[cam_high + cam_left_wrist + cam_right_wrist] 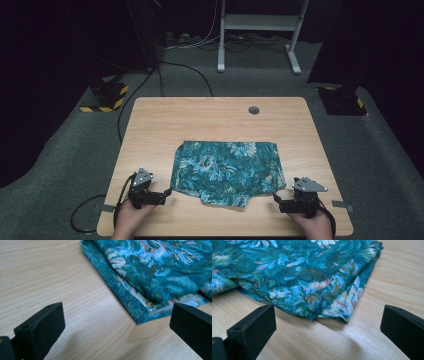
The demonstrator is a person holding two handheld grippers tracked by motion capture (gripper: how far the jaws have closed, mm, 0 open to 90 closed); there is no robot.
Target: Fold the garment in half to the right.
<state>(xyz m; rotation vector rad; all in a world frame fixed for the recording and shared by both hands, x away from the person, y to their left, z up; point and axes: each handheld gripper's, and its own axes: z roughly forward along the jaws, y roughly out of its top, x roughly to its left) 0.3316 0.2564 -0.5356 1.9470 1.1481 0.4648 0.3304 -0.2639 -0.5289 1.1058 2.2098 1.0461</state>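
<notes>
We see a folded teal floral cloth [226, 172] lying flat on the wooden tabletop [210, 117], nearer the person's edge than the far one. Our left gripper [167, 192] sits at the cloth's near left corner, its jaws spread wide with nothing between them; in the left gripper view that corner [140, 317] lies on the wood just ahead of the jaws, not touched by either. Our right gripper [276, 199] sits at the near right corner, jaws likewise wide apart and empty; in the right gripper view the layered corner [337, 315] rests between and just beyond them. Both hands come in from the bottom edge of the high view
</notes>
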